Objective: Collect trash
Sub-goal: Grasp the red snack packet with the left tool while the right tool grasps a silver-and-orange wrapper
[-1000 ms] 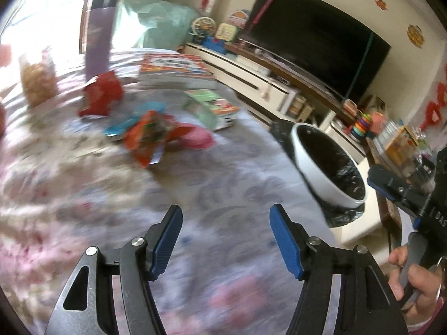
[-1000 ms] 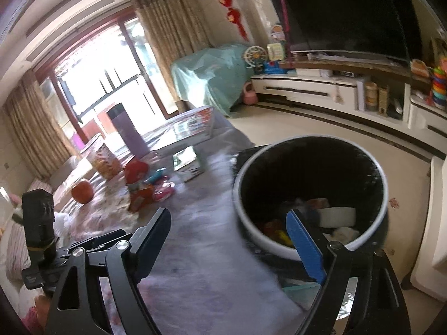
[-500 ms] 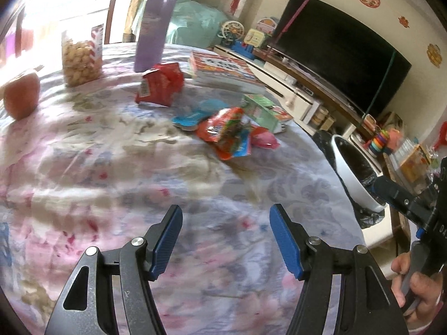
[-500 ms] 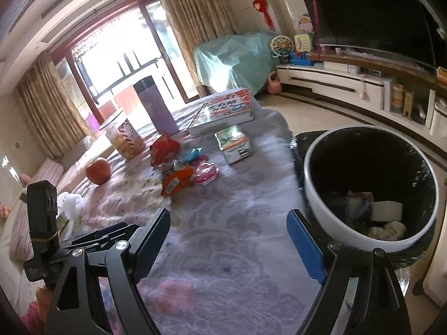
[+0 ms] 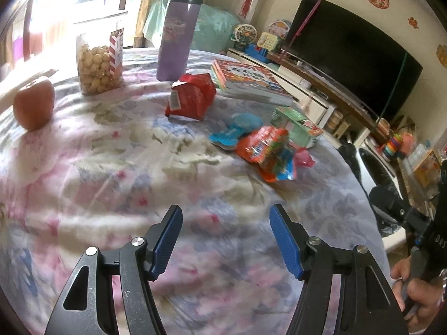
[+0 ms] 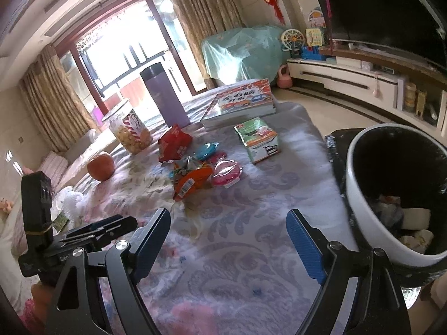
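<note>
Beside the worktop's edge sits the lined trash bin (image 6: pixel 391 195), handy for drops; orange snack wrapper (image 6: pixel 192 181) lies left of it, mid-cloth. Left gripper (image 5: pixel 225 240) and right gripper (image 6: pixel 227 243) jaws gape empty, ready to grab.

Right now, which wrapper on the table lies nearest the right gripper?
The orange wrapper with the barcode: it lies in front of the red packet and the blue wrapper.

Crumpled wrappers (image 6: pixel 192 180) – orange, red, blue, pink – mid-table; white bin (image 6: pixel 371 223), black-lined, part-filled, beside table edge.
</note>
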A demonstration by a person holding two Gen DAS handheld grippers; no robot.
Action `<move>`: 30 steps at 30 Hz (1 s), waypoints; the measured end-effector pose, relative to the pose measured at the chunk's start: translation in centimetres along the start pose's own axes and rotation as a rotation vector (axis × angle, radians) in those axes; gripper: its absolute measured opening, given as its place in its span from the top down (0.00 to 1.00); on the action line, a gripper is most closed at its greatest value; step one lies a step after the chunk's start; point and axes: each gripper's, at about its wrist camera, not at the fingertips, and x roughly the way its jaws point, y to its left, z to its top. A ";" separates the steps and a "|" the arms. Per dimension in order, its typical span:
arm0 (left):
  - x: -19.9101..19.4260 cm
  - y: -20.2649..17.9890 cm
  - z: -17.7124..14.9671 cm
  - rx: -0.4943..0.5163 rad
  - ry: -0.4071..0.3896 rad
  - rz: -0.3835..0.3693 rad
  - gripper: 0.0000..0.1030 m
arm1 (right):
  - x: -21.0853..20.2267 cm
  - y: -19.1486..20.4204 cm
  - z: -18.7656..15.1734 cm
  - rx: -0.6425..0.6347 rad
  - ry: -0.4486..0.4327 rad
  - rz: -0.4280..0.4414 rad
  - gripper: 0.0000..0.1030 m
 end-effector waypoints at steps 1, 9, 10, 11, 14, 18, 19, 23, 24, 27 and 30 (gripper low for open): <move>0.3 0.4 0.3 0.000 -0.001 0.005 0.37 | 0.4 0.1 0.1 0.002 0.005 0.002 0.18; 3.2 3.1 3.4 -0.016 -0.003 0.037 0.38 | 2.7 1.7 0.5 0.021 0.028 0.071 0.26; 3.8 3.4 4.0 -0.017 0.001 0.040 0.38 | 3.1 1.9 0.5 0.025 0.034 0.081 0.29; 4.2 3.7 4.4 -0.019 0.004 0.036 0.38 | 3.6 2.1 0.6 0.030 0.040 0.090 0.29; 6.0 4.6 5.9 -0.019 0.021 0.026 0.38 | 5.0 2.8 0.9 0.044 0.057 0.116 0.33; 8.4 6.1 8.1 -0.022 0.037 0.000 0.38 | 6.7 3.7 1.4 0.046 0.079 0.135 0.36; 8.9 6.3 8.7 -0.025 0.039 -0.014 0.37 | 7.1 3.9 1.5 0.047 0.083 0.135 0.37; 11.3 7.1 10.7 -0.026 0.055 -0.059 0.32 | 8.9 4.0 2.0 0.067 0.096 0.133 0.37; 12.0 7.2 11.1 -0.026 0.057 -0.065 0.31 | 9.4 3.9 2.1 0.076 0.099 0.130 0.37; 14.0 7.3 11.9 -0.022 0.071 -0.069 0.31 | 10.5 3.5 2.3 0.099 0.110 0.124 0.55; 15.4 7.2 12.3 -0.008 0.062 -0.080 0.35 | 11.0 2.9 2.1 0.121 0.123 0.120 0.74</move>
